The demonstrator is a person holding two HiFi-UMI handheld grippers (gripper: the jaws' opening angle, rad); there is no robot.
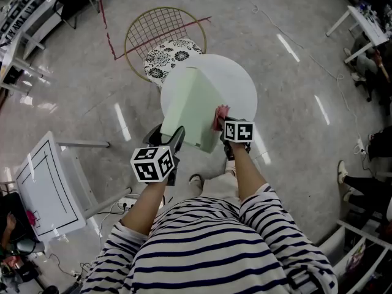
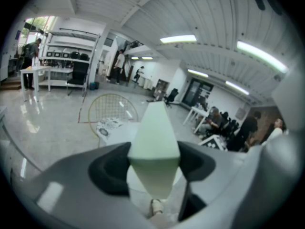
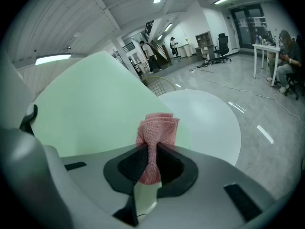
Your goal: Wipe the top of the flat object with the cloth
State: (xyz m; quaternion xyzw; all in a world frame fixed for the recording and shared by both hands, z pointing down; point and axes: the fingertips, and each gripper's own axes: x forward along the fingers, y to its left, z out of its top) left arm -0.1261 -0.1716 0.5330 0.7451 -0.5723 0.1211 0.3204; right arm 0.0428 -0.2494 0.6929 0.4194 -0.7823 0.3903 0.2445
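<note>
Far out to the left of the round white table [image 1: 237, 77], a white panel with black lines [image 1: 46, 185] stands on the floor. Closer in, at the table's near left rim, the left tool [image 1: 174, 137] is held in the person's left hand. In the left gripper view its jaws stand wide, and the left tool [image 2: 153, 162] grips one corner of the flat object [image 2: 154, 130] between the two dark pads, which bear on it from either side.

The flat object [image 1: 193, 106] is a pale green board. It covers the left and near part of the table, and its near edge reaches out past the table's rim towards the person. On the far side of the table a round wire chair [image 1: 160, 28] stands on the floor, with a black-and-white patterned cushion [image 1: 169, 57] in it touching the table's far left rim.

On the right edge of the flat object, over the near part of the table, lies the pink cloth [image 1: 220, 116]. In the right gripper view the right tool [image 3: 151, 165] has its jaws drawn narrow on the cloth [image 3: 156, 130], which is pinched to a thin waist between the pads and fans out above them against the flat object [image 3: 90, 104]. The bare tabletop [image 3: 212, 120] shows to the right of the cloth. In the head view the right tool [image 1: 224, 127] sits at the table's near rim, with its marker cube just behind it.
</note>
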